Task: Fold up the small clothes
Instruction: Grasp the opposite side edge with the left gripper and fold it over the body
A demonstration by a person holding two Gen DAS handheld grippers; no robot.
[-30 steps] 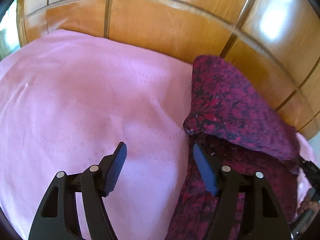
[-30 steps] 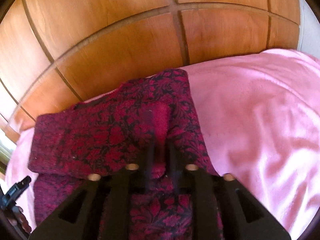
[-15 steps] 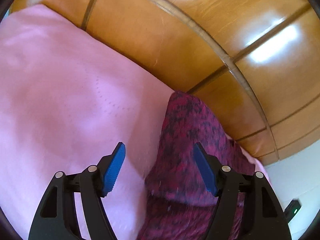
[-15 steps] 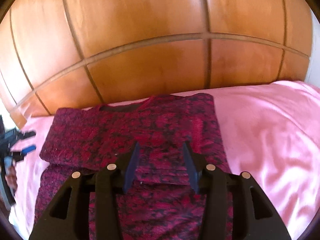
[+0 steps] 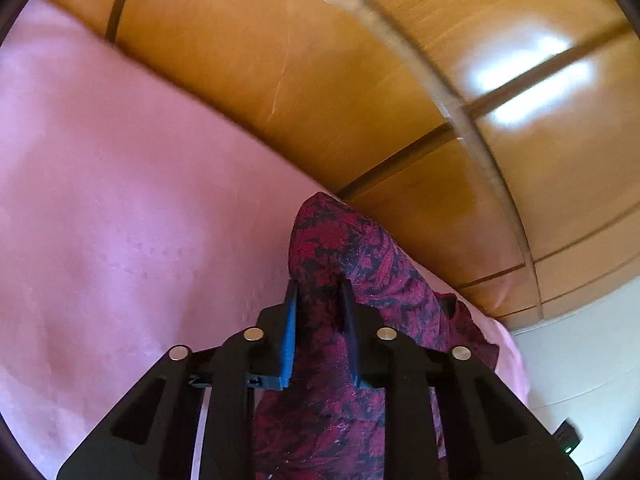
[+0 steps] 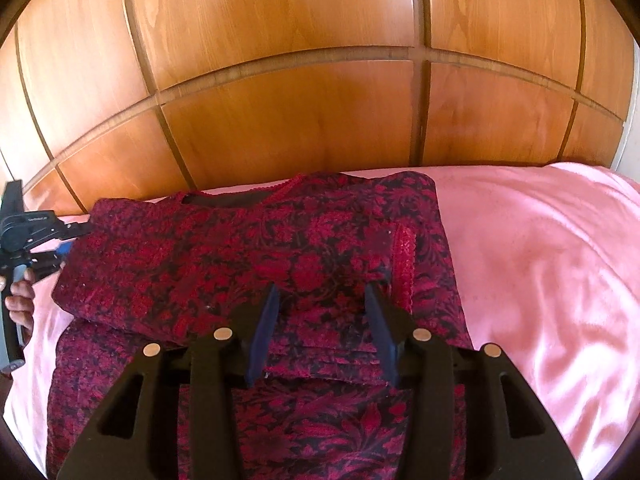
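pink bed [image 6: 540, 272]: left claw [image 5: 318, 304] pinching garment [image 6: 248, 256]

A dark red floral garment [image 6: 248, 264] lies partly folded on a bed covered by a pink blanket [image 6: 540, 280], its upper half doubled over the lower, neckline toward the far wooden panelled wall [image 6: 300, 100]. The right gripper [image 6: 320, 328] hovers over the near fold, its jaws parted with nothing pinched between them. At far left, a hand [image 6: 18, 300] holds the left gripper [image 6: 70, 236] at the garment's left edge; its jaws are too small to read.
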